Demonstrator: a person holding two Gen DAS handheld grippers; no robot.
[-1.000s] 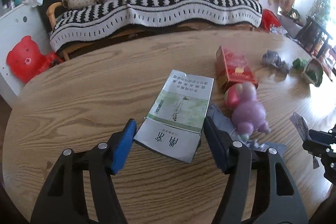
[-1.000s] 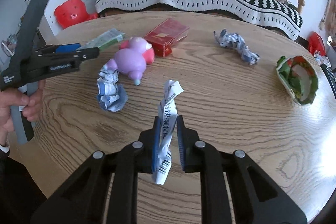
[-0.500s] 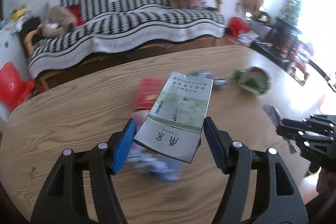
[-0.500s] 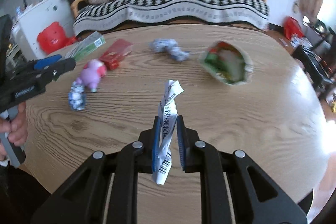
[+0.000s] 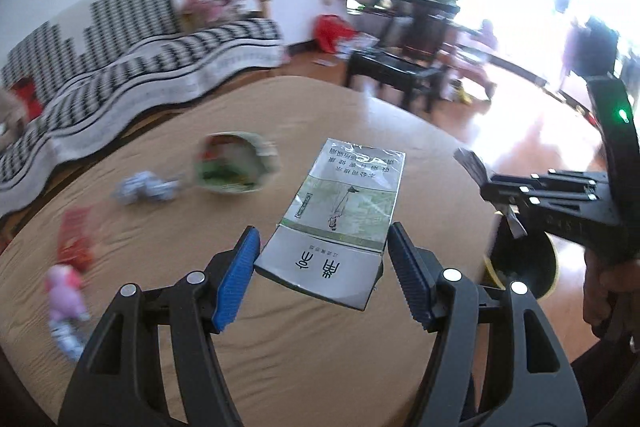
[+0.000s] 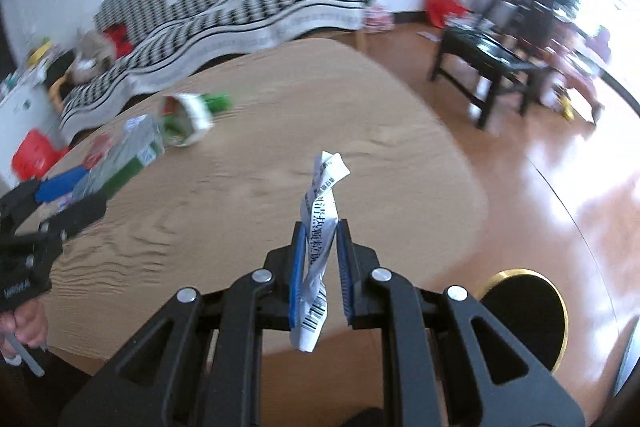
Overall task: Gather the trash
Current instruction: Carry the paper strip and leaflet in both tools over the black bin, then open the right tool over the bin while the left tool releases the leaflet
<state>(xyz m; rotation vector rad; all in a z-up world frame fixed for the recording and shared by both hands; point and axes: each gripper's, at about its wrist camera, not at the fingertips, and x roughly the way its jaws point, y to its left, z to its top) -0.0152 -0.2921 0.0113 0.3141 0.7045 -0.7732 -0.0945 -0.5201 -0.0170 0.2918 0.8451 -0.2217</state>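
Note:
My left gripper [image 5: 322,267] is shut on a flat grey and green carton [image 5: 340,223], held above the round wooden table [image 5: 200,327]. My right gripper [image 6: 322,259] is shut on a twisted white paper strip [image 6: 320,227] with a barcode, near the table's right edge. It also shows in the left wrist view [image 5: 520,193]. A black bin with a gold rim [image 6: 528,315] stands on the floor beside the table, low at the right; it also shows in the left wrist view [image 5: 524,267]. The left gripper shows in the right wrist view [image 6: 56,203].
On the table lie a torn green and white snack bag [image 5: 232,163], a crumpled paper wad [image 5: 144,187], a red box [image 5: 76,239], a pink toy [image 5: 64,299] and another wad [image 5: 66,339]. A black stool [image 6: 484,67] and a striped sofa [image 6: 224,19] stand beyond.
Both grippers have swung to the right with their loads still held. The view now reaches the table's right edge, the floor and the black bin.

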